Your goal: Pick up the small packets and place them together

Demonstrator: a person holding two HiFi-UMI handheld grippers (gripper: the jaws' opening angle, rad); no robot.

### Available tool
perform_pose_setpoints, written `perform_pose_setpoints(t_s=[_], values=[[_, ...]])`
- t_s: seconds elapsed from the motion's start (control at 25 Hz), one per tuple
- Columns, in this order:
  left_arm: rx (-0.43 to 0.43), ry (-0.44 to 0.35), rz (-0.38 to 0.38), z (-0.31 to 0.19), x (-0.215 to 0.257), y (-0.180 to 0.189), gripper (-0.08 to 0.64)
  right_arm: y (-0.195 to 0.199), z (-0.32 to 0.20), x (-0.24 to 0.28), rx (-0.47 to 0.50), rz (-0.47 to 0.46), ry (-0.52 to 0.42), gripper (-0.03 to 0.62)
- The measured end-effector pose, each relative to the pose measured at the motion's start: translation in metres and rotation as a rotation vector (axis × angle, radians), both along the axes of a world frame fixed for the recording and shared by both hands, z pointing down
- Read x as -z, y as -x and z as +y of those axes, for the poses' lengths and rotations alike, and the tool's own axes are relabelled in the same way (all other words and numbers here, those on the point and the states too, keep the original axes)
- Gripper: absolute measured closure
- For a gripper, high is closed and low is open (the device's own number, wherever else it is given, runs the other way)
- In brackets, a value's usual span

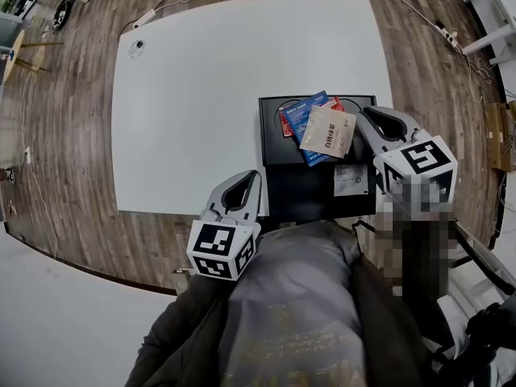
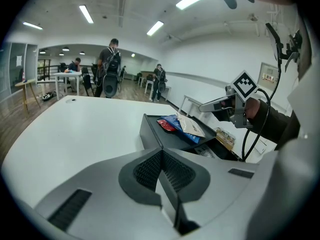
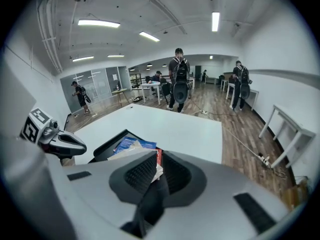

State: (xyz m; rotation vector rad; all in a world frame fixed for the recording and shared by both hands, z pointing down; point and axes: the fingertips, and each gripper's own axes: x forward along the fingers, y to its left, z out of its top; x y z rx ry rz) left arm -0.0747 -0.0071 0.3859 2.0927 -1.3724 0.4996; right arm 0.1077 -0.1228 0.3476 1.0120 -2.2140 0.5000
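Three small packets lay piled on black tray [image 1: 310, 188] at near edge of white table [image 1: 201, 95]: beige packet [image 1: 328, 131] on top of blue packet [image 1: 311, 106], red packet [image 1: 285, 122] alongside. Right gripper [image 1: 361, 113] sat at beige packet's right edge, jaws slightly parted, packet corner in narrow gap. Left gripper [image 1: 256, 174] hovered off tray's near-left corner, jaws closed, empty.

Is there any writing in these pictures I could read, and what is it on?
Beige packet: dark characters, too blurred to read.
Blue packet: white print, too small to read.
White label on the black box: too small to read.
Nothing here reads clearly.
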Motion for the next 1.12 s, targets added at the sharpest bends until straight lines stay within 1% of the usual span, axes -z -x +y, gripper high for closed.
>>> perform_pose_setpoints(t_s=[0.16, 0.32, 0.4, 0.48, 0.56, 0.68, 0.8, 0.96, 1.12], values=[[-0.034, -0.015, 0.007, 0.000, 0.001, -0.007, 0.558, -0.010, 0.009, 0.014, -0.035, -0.002, -0.043, 0.557], [-0.089, -0.032, 0.020, 0.002, 0.002, -0.020, 0.558, -0.020, 0.031, 0.017, -0.069, 0.004, -0.053, 0.557], [-0.120, -0.040, 0.027, 0.004, 0.003, -0.027, 0.558, -0.023, 0.046, 0.010, -0.055, 0.010, -0.035, 0.557], [-0.151, -0.049, 0.032, 0.006, 0.004, -0.034, 0.558, -0.023, 0.063, 0.000, -0.020, 0.019, -0.001, 0.557], [-0.177, -0.058, 0.036, 0.009, 0.006, -0.040, 0.558, -0.022, 0.080, -0.011, -0.003, 0.028, 0.034, 0.588], [-0.204, -0.066, 0.041, 0.011, 0.009, -0.044, 0.558, -0.010, 0.100, -0.029, 0.008, 0.043, 0.088, 0.588], [-0.226, -0.073, 0.038, 0.012, 0.011, -0.046, 0.558, 0.005, 0.110, -0.049, -0.001, 0.066, 0.132, 0.588], [-0.240, -0.064, 0.024, 0.012, 0.011, -0.044, 0.558, 0.009, 0.114, -0.067, -0.024, 0.147, 0.151, 0.588], [-0.256, -0.047, 0.008, 0.010, 0.007, -0.044, 0.558, 0.005, 0.109, -0.078, -0.020, 0.217, 0.150, 0.588]])
